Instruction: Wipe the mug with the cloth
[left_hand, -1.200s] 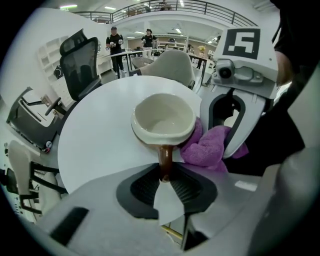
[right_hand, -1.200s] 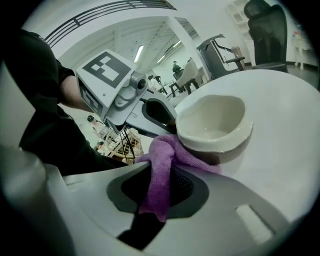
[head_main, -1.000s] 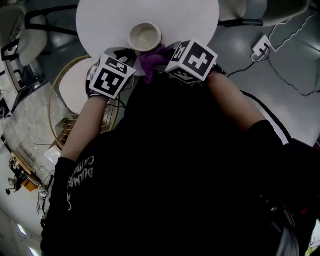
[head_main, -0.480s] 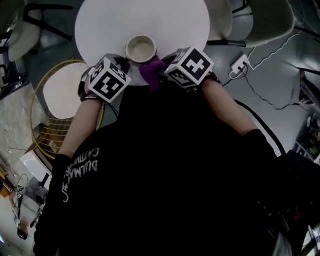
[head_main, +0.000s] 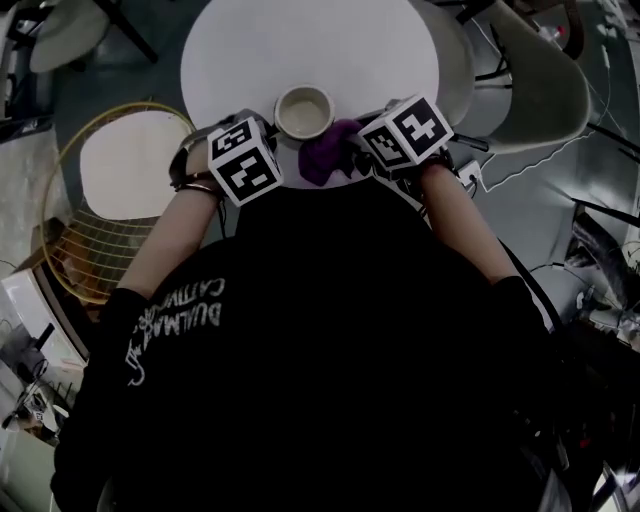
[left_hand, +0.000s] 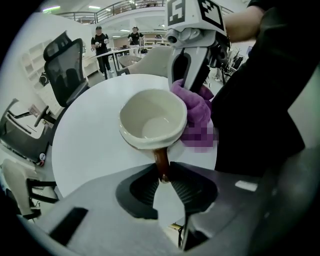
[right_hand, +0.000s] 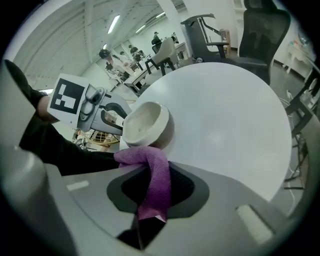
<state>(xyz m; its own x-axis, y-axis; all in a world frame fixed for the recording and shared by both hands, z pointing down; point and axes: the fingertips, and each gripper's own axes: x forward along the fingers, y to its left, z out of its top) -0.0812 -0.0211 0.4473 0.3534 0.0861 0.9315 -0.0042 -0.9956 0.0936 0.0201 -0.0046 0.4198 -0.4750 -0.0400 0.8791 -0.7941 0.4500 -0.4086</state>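
Observation:
A cream mug (head_main: 303, 112) with a brown handle stands at the near edge of the round white table (head_main: 310, 50). My left gripper (left_hand: 164, 182) is shut on the mug's handle (left_hand: 161, 162); the bowl of the mug (left_hand: 152, 118) shows just beyond the jaws. My right gripper (right_hand: 152, 192) is shut on a purple cloth (right_hand: 152, 175). The cloth (head_main: 328, 153) hangs against the mug's right side, and the mug (right_hand: 145, 122) sits right behind it in the right gripper view. The right gripper (left_hand: 192, 60) stands above the cloth (left_hand: 195, 110) in the left gripper view.
A round wire-framed stool (head_main: 120, 180) stands left of the table. A pale shell chair (head_main: 530, 90) is at the right, with cables (head_main: 560, 140) on the floor beside it. Black office chairs (right_hand: 250, 30) and people stand far off in the room.
The right gripper with the cloth has shifted sideways beside the mug. The left gripper keeps its grip on the handle. The head view has swung, so the table sits further right.

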